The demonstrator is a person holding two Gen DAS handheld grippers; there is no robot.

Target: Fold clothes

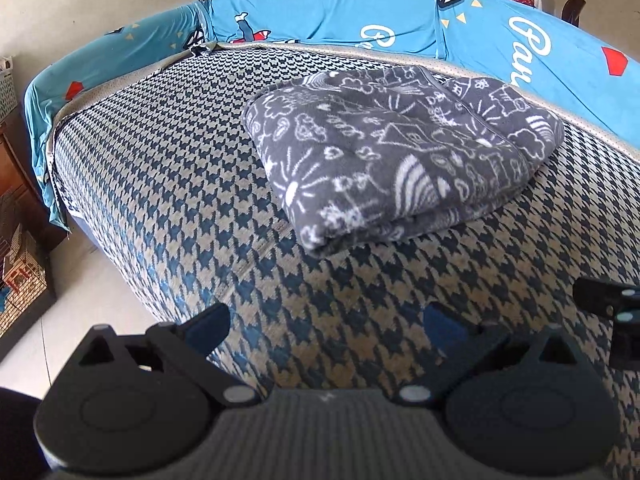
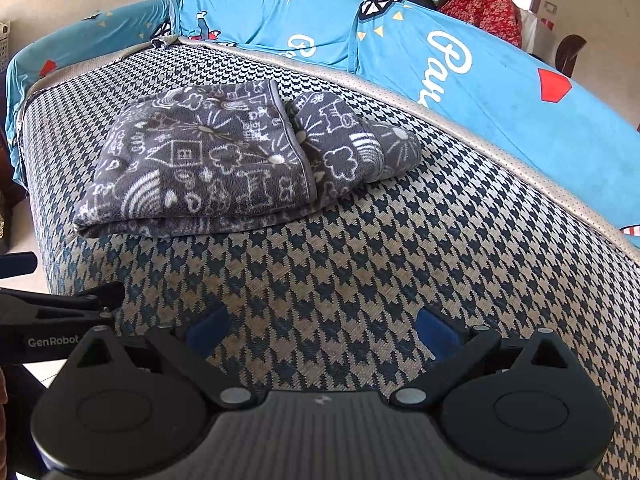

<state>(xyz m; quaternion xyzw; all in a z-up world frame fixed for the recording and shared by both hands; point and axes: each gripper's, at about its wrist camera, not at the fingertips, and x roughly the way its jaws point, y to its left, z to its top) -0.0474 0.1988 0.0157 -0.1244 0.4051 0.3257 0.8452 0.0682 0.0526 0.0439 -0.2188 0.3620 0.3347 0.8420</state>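
A grey fleece cloth (image 1: 396, 152) with white doodle print lies folded into a thick rectangle on the houndstooth couch seat (image 1: 160, 184). In the right wrist view the same folded cloth (image 2: 224, 160) shows a second folded part at its right side. My left gripper (image 1: 326, 322) hovers open over the seat's front part, well short of the cloth, nothing between its blue pads. My right gripper (image 2: 322, 330) is also open and empty, near the seat's front, with the cloth ahead and to the left. Each gripper appears at the edge of the other's view.
A blue printed cover (image 1: 320, 16) drapes the couch back and the left armrest (image 1: 44, 112). Beyond the back is red patterned fabric (image 2: 488, 4). Left of the couch are a floor (image 1: 72, 280) and wire shelving (image 1: 20, 272).
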